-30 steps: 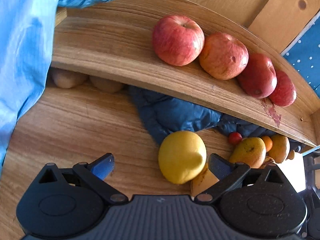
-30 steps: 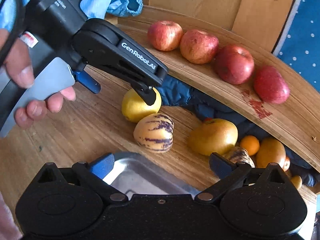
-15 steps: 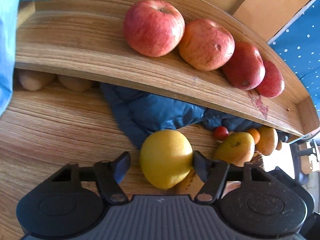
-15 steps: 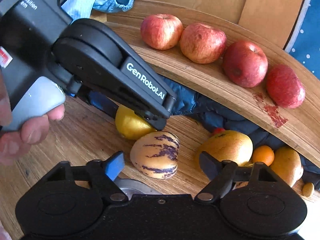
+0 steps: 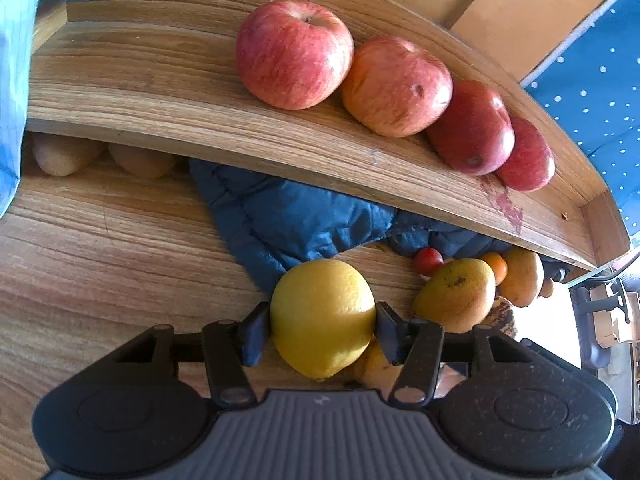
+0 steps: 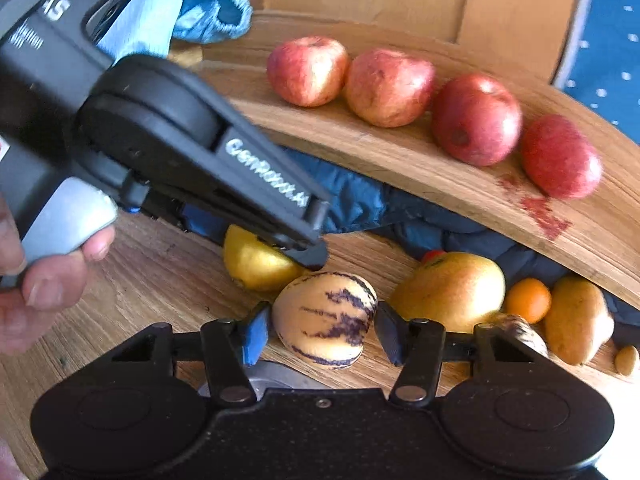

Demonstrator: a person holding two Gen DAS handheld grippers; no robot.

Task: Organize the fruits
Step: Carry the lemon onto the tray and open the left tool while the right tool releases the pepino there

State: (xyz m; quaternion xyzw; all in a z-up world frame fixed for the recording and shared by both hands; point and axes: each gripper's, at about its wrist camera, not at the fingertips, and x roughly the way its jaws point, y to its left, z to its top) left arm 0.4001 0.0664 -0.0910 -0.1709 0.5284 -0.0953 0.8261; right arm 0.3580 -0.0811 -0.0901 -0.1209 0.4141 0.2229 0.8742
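Here, in the left wrist view, the left gripper [image 5: 322, 330] is pinching the yellow lemon [image 5: 323, 316] on the wooden table [image 5: 100, 260], both pads touching its sides. Four red apples [image 5: 390, 88] are sitting in a row on the raised shelf [image 5: 160, 92], a blue cloth [image 5: 288, 220] lying beneath it.

In the right wrist view, the right gripper [image 6: 320, 330] is bracketing the striped melon [image 6: 325, 318]; its pads seem to be touching it, though blur is hiding firm contact. A mango [image 6: 450, 290] is lying just beside.
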